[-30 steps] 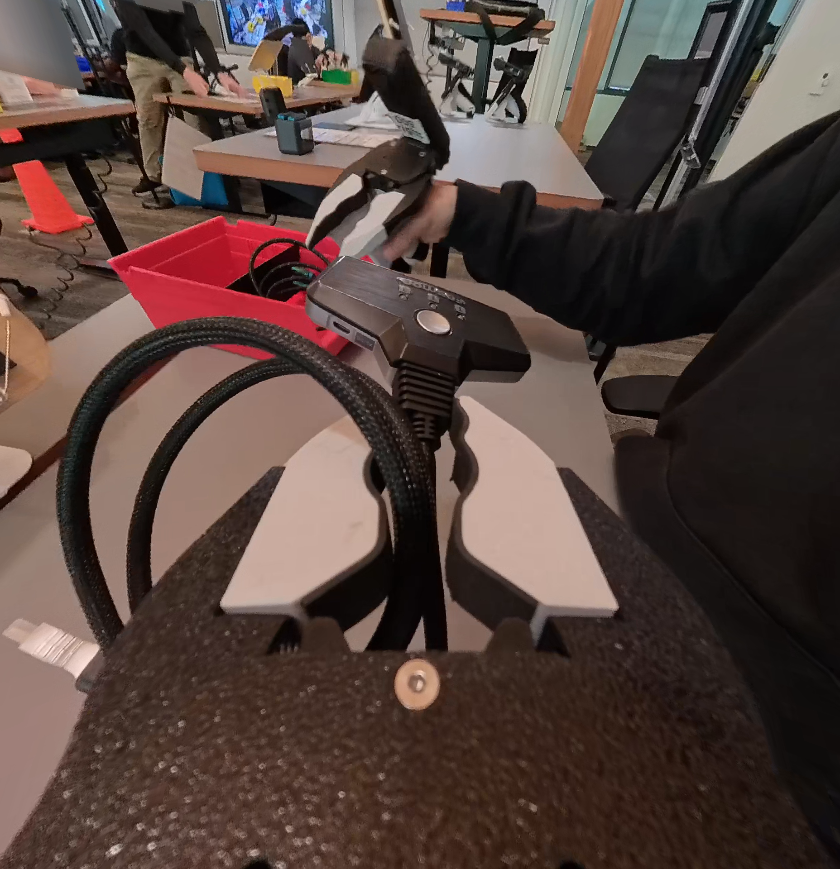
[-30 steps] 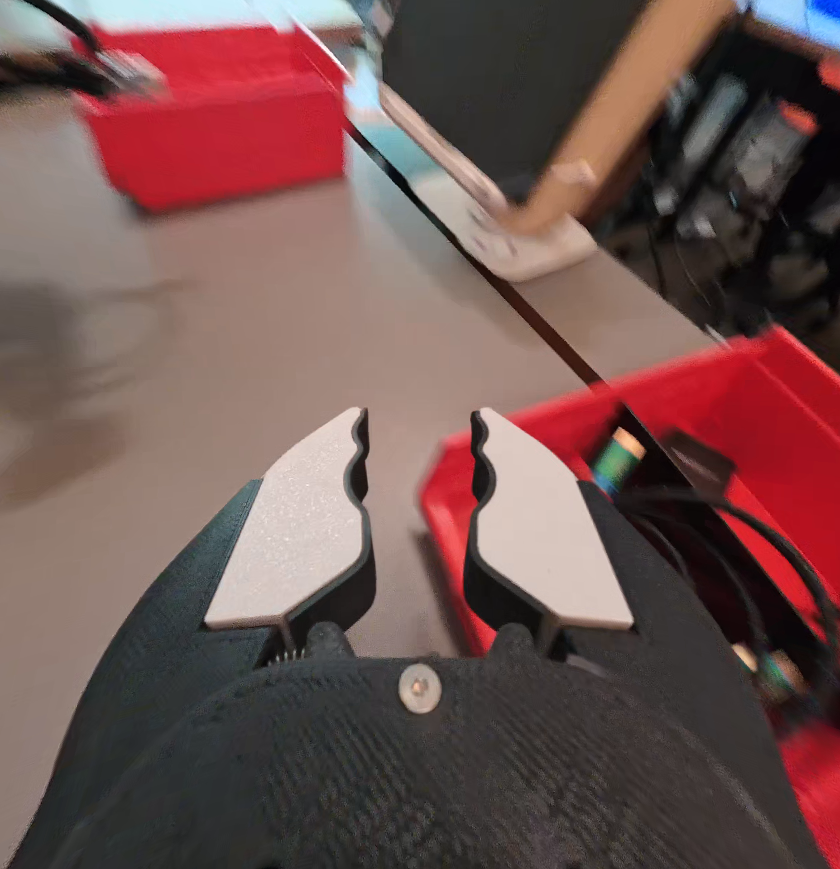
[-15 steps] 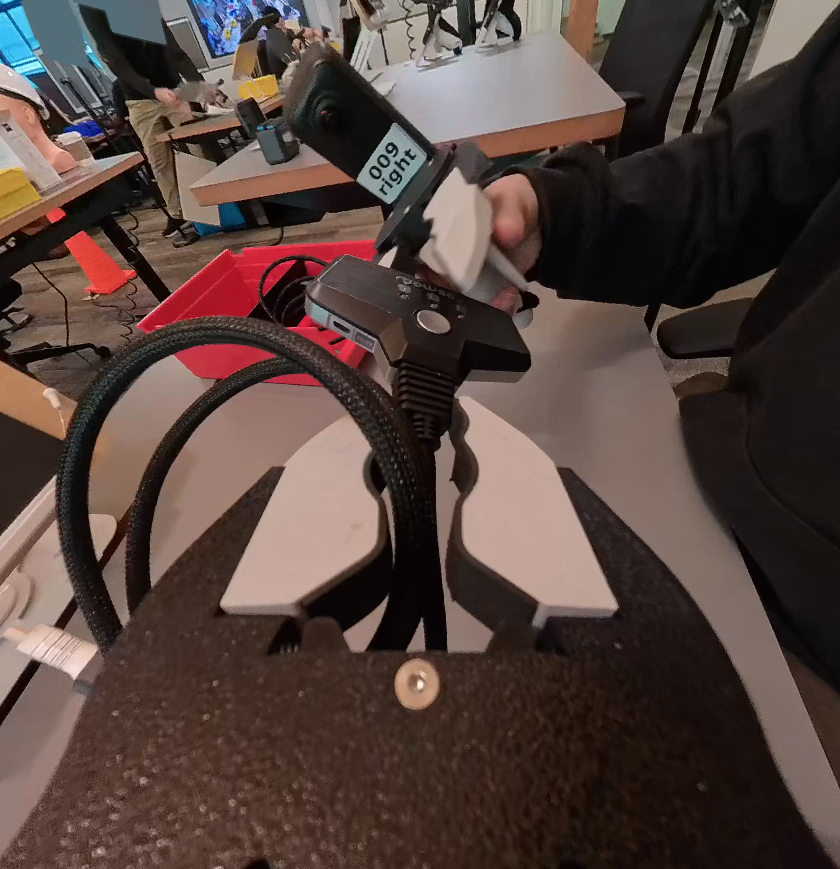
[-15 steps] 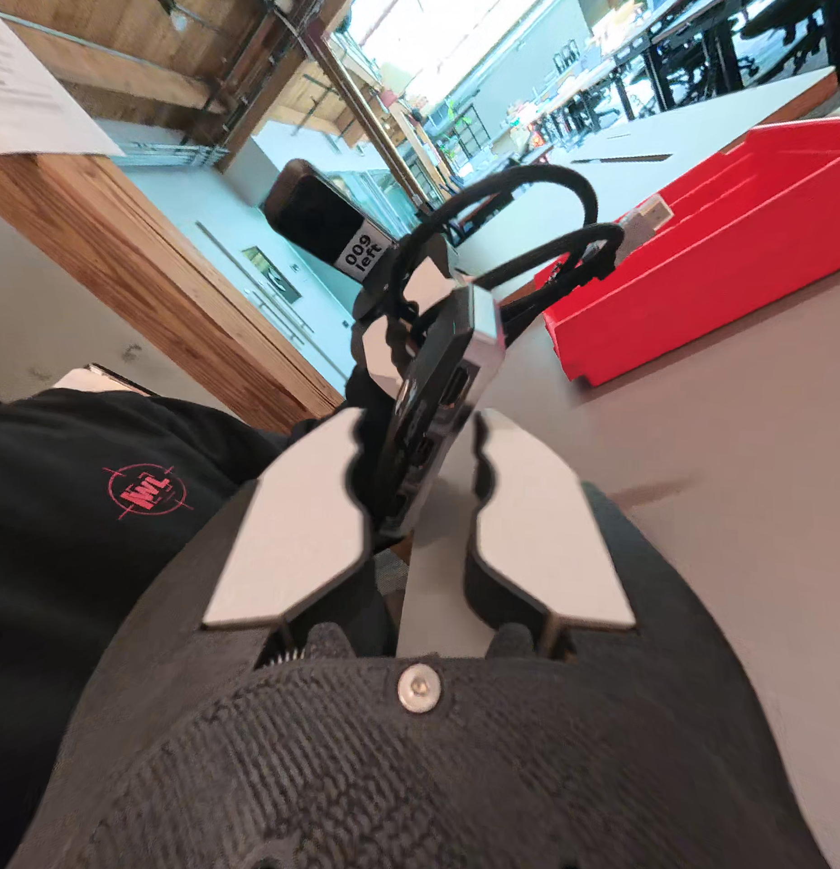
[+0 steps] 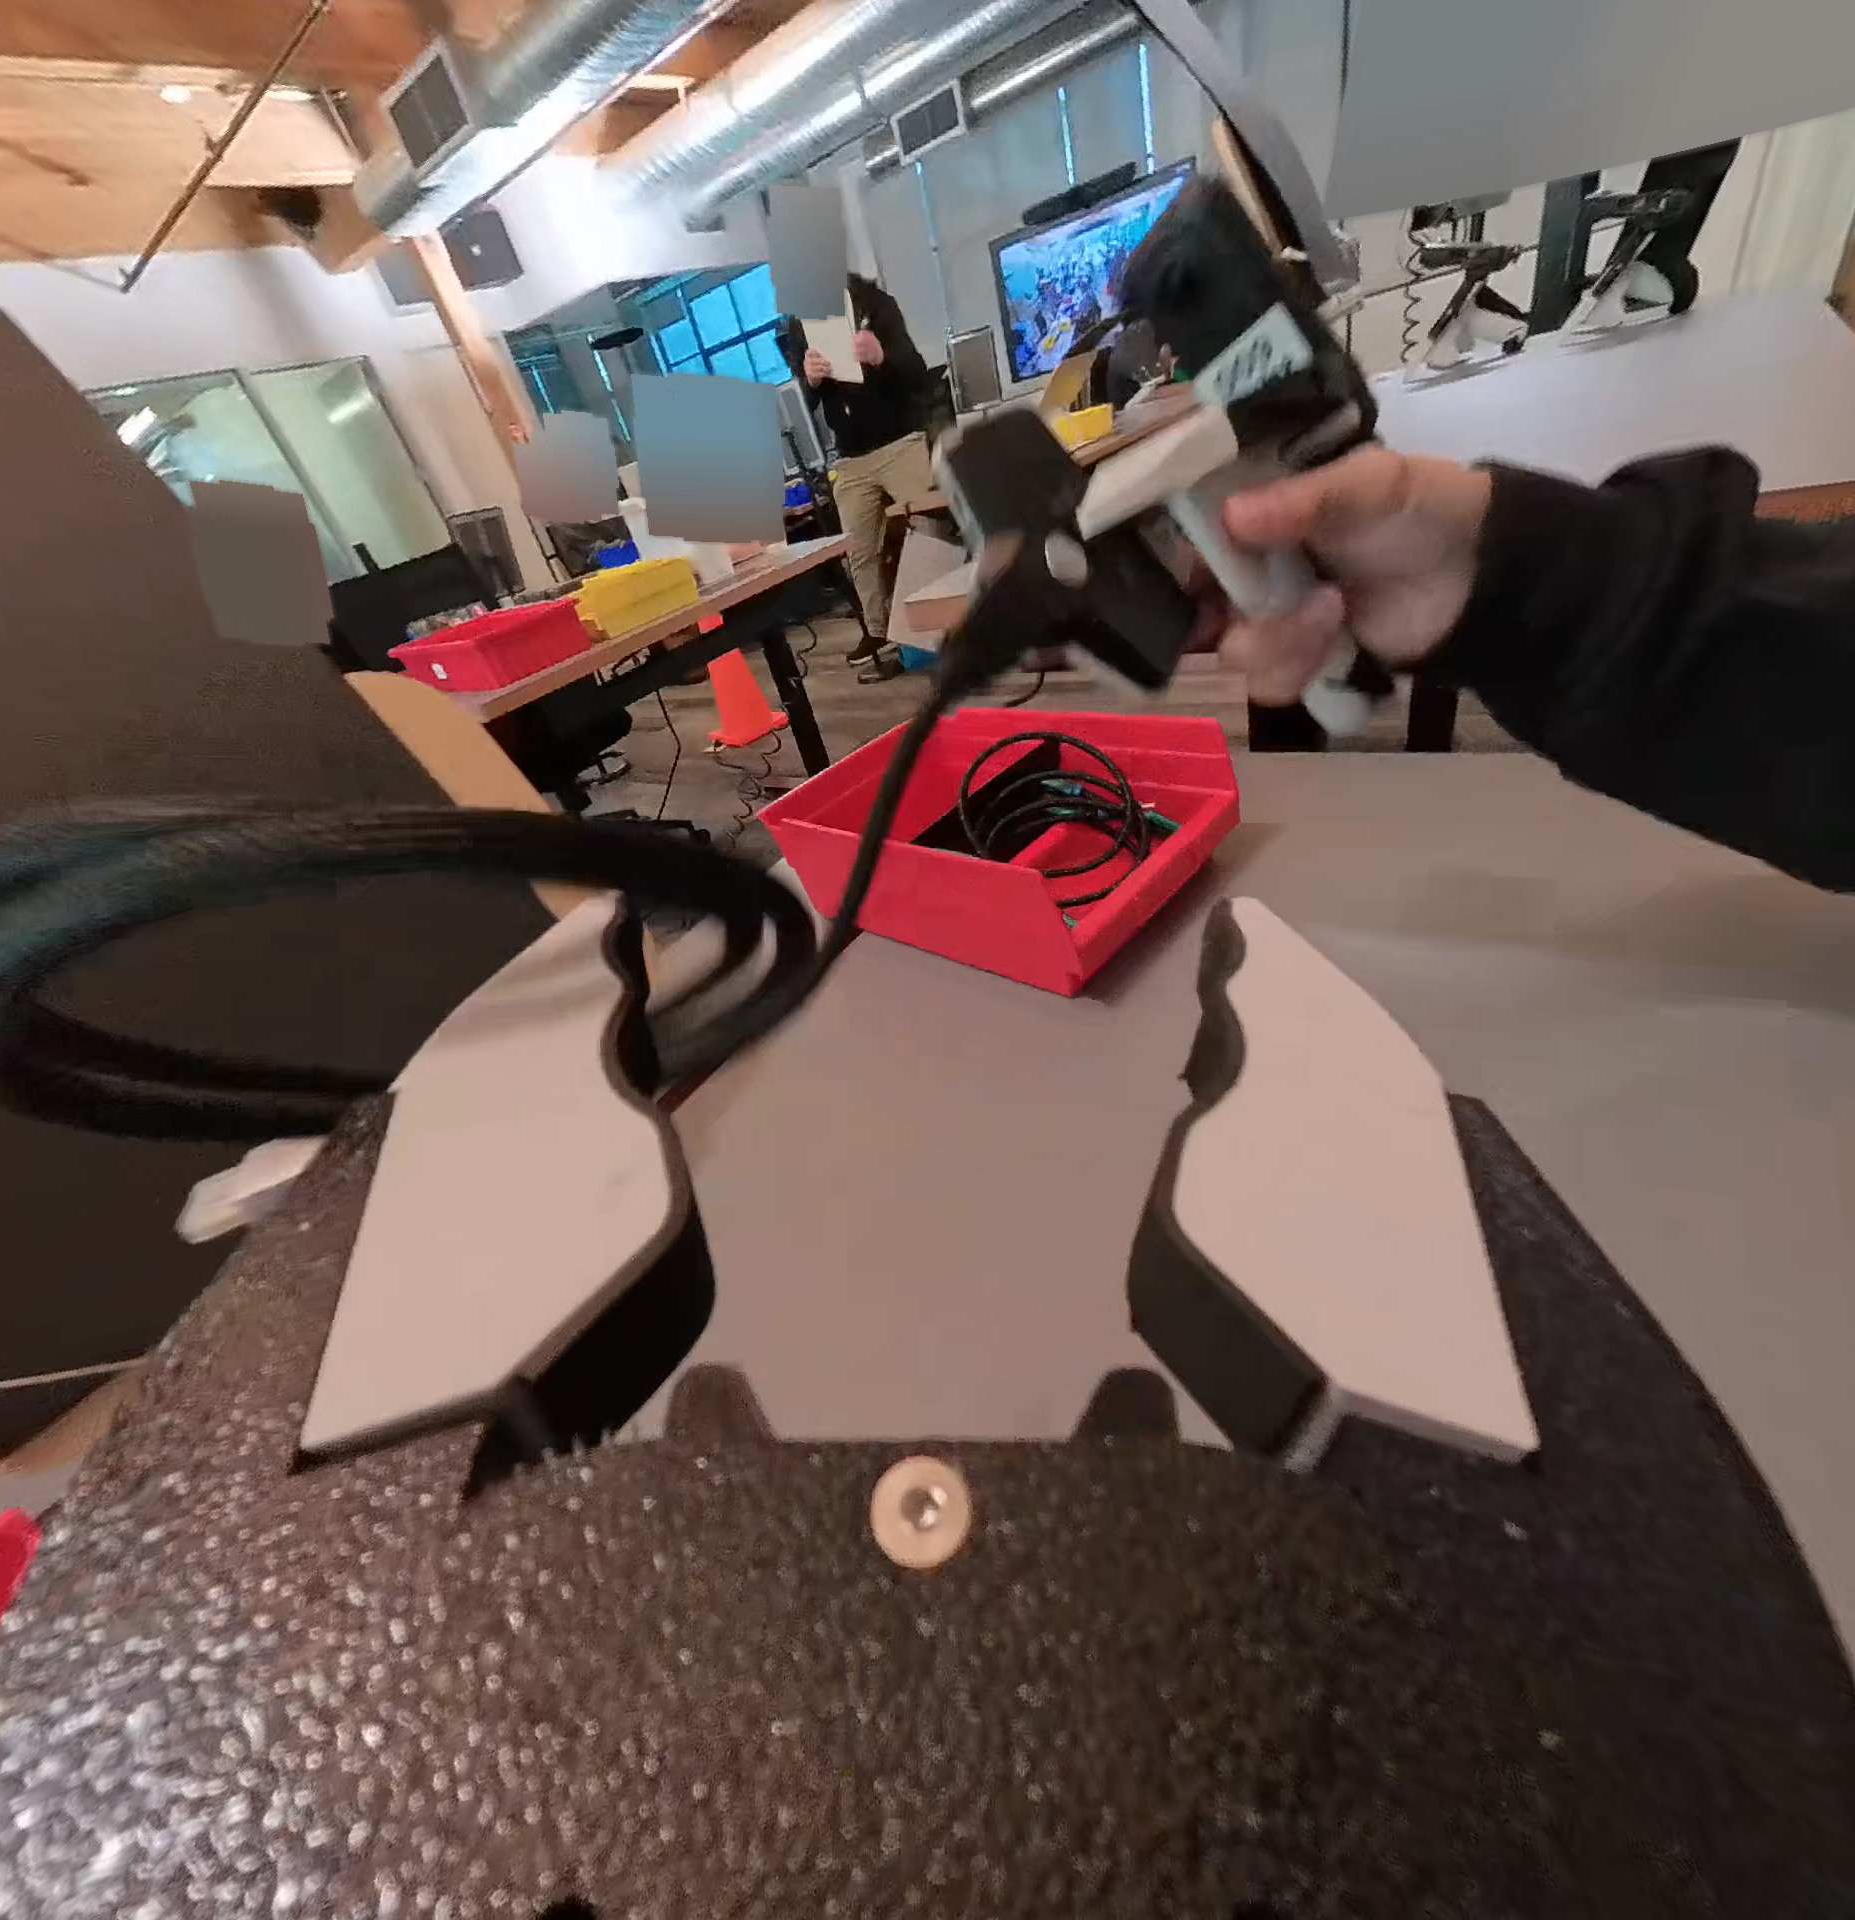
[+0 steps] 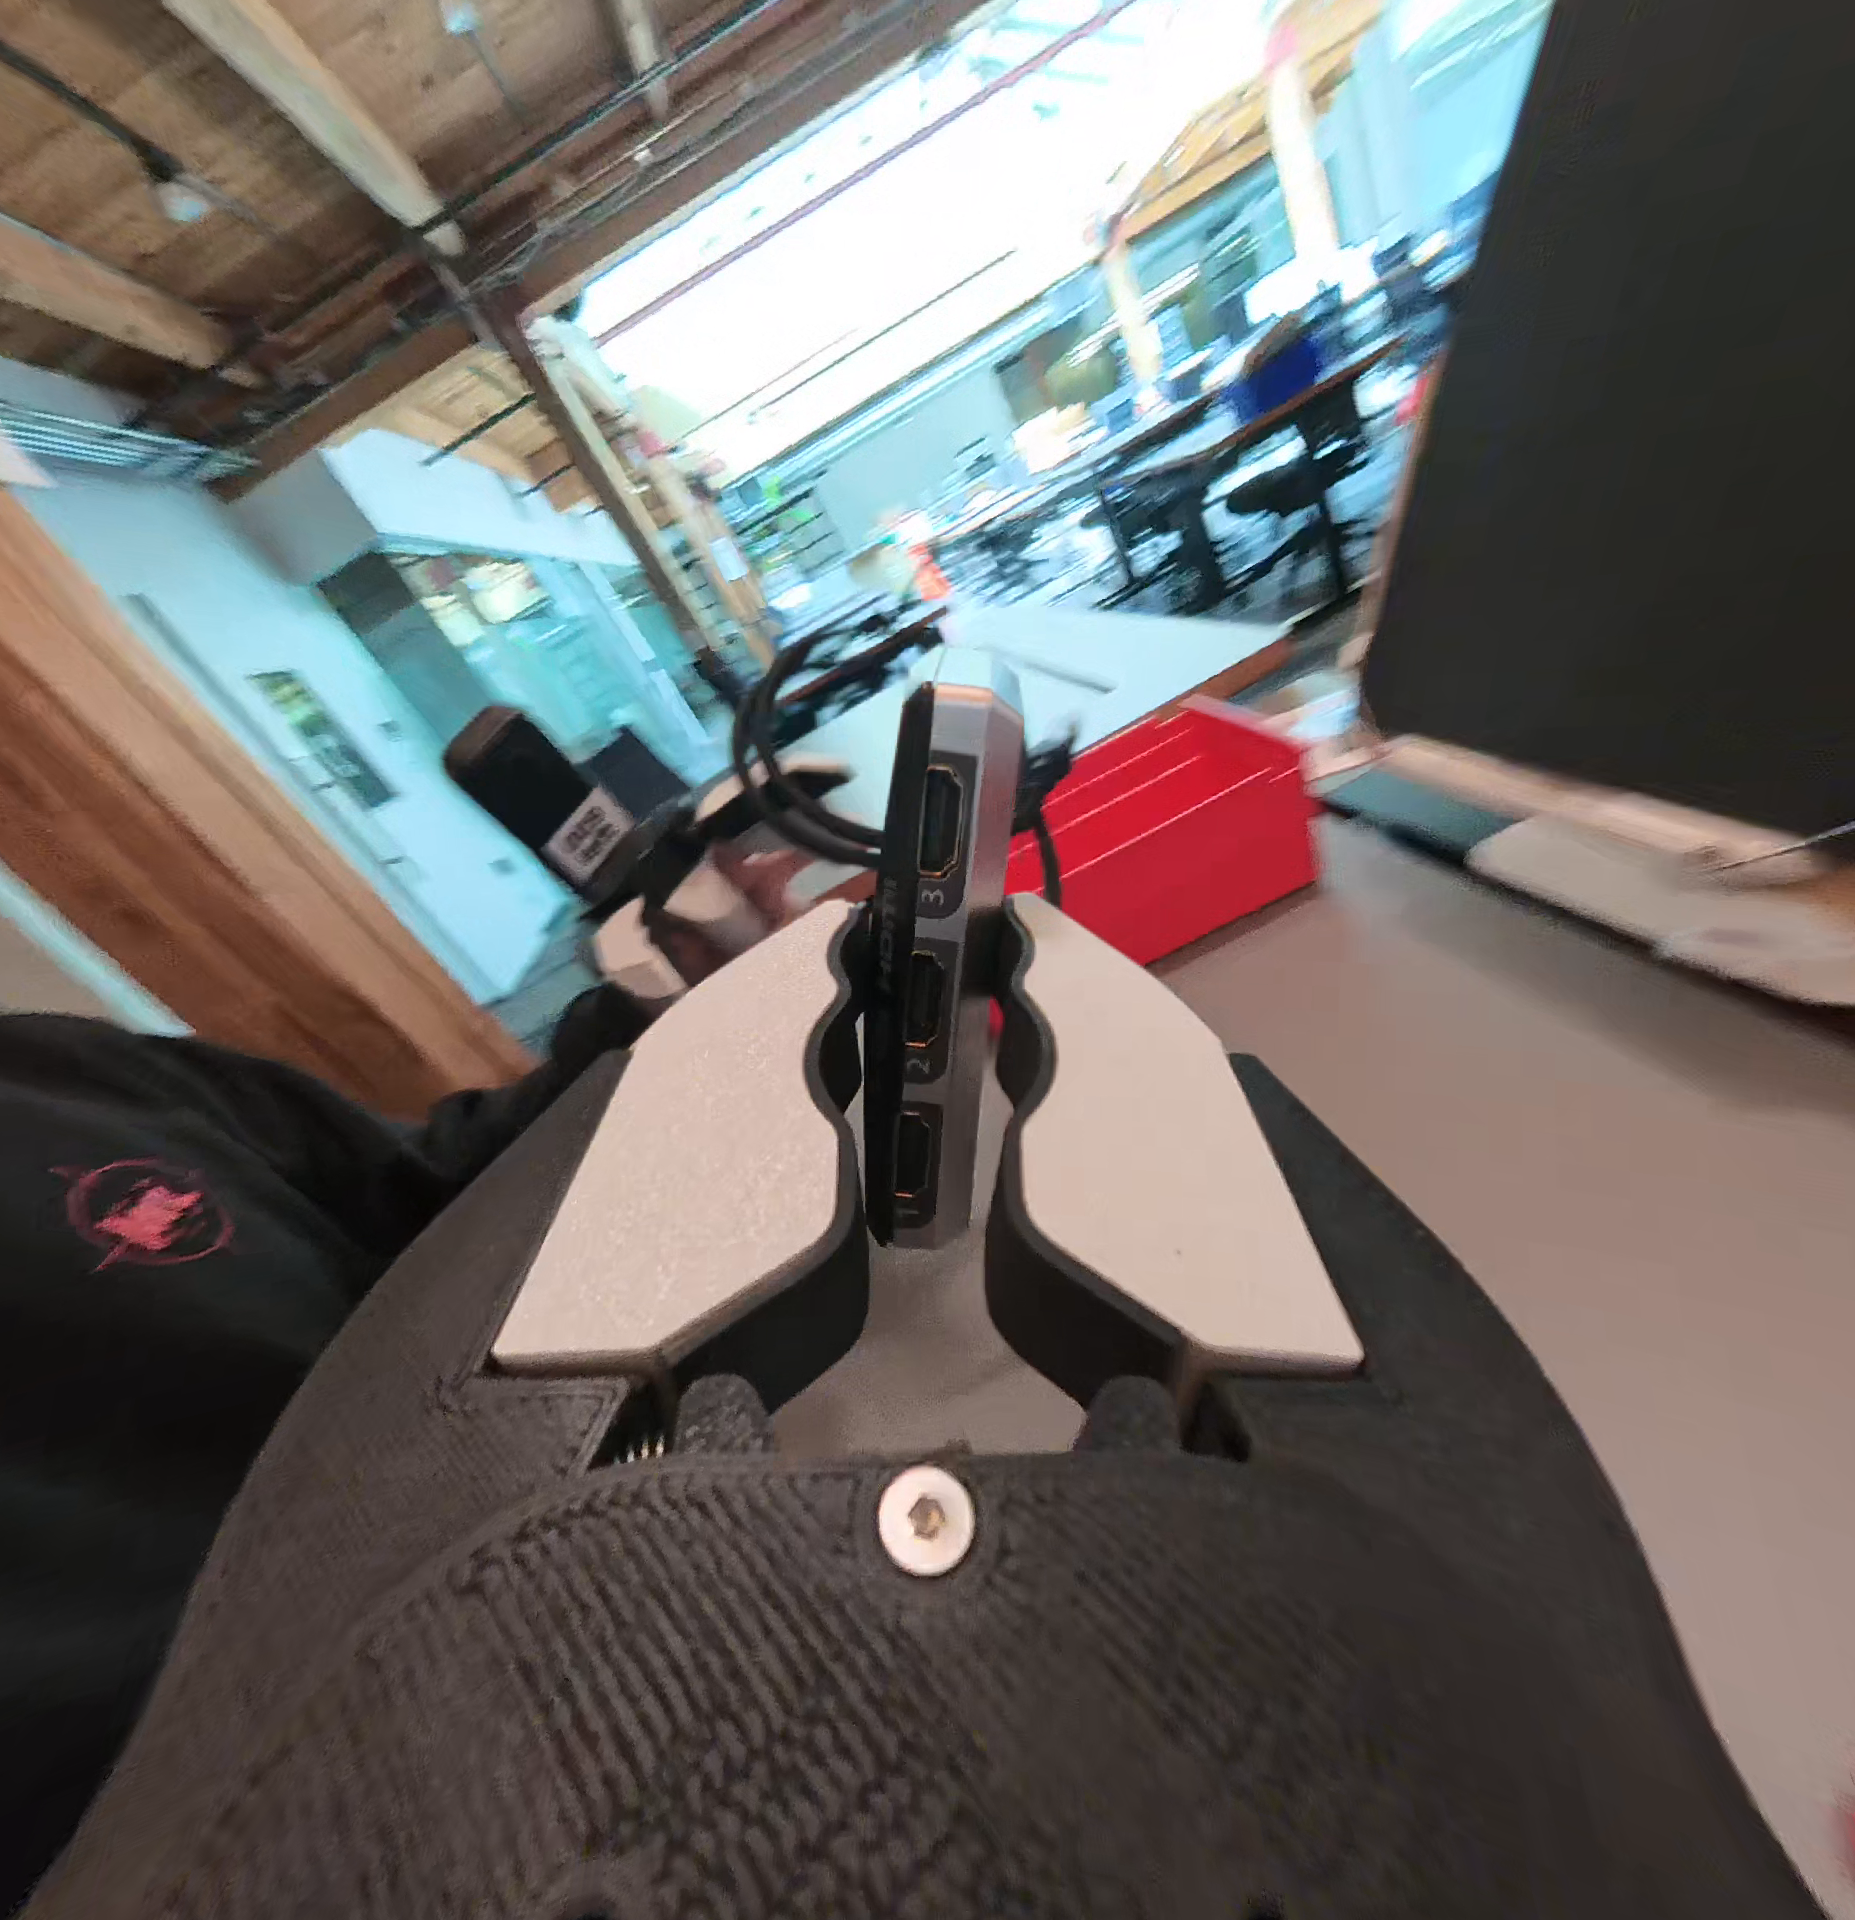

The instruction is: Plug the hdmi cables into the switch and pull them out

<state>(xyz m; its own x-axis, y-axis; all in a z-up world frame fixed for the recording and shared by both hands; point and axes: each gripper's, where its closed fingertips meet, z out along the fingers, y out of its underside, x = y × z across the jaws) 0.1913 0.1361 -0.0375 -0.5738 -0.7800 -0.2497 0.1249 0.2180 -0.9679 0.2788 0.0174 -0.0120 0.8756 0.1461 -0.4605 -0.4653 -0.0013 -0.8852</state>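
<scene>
My right gripper (image 6: pixel 928 925) is shut on the black and grey HDMI switch (image 6: pixel 944 821) and holds it on edge, with three empty ports facing the camera. In the left wrist view the right gripper (image 5: pixel 1110 520) holds the switch (image 5: pixel 1016 488) high above the table. The switch's own black braided cable (image 5: pixel 881 810) hangs down and loops to the left past my left finger. My left gripper (image 5: pixel 923 935) is open and clamps nothing. More black cables (image 5: pixel 1048 821) lie coiled in a red bin (image 5: pixel 964 925).
The grey table (image 5: pixel 1422 1039) runs ahead. A dark monitor (image 6: pixel 1629 416) on a white base stands at the right. The red bin (image 6: pixel 1162 831) sits beyond the switch. A person's black sleeve (image 5: pixel 1650 644) reaches in from the right. People and tables fill the background.
My left gripper opened and let go of the switch's cable. My right gripper closed on the switch and carried it up and away from the left gripper.
</scene>
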